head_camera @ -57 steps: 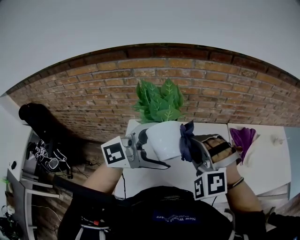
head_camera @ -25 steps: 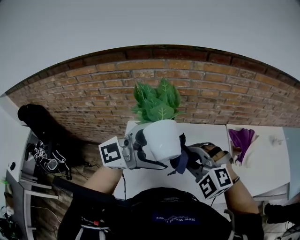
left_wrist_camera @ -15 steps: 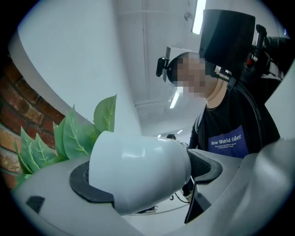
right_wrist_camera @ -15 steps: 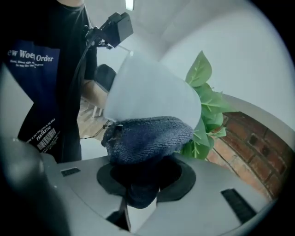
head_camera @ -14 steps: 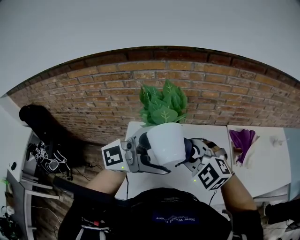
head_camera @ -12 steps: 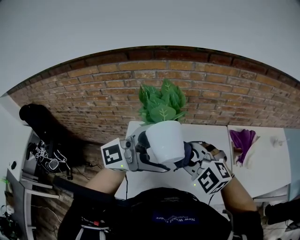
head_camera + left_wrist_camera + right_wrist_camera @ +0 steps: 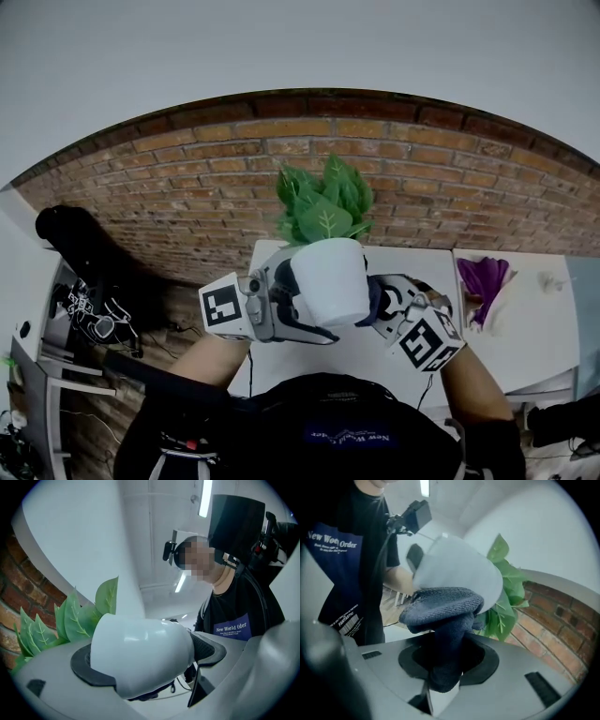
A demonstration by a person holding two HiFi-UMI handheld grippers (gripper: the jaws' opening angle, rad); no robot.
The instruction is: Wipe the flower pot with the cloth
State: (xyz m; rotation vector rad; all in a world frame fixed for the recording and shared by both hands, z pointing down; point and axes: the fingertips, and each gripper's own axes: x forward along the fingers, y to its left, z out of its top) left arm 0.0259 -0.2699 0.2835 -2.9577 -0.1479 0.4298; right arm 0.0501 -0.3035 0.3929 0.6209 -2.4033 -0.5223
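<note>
My left fingers (image 7: 208,649) stay clamped round the white flower pot (image 7: 333,279), lifted over the worktop (image 7: 309,361), while my right fingers (image 7: 485,660), pinching the blue cloth (image 7: 440,606), have slid it down to 4 o'clock on its side, so wiping's under way.

Both forearms are up in front of the chest. The left hand-held gripper (image 7: 292,305) clamps the glossy white flower pot (image 7: 330,279). The right hand-held gripper (image 7: 382,305), angled inward, pinches the dark blue knitted cloth (image 7: 443,604) against it.
</note>
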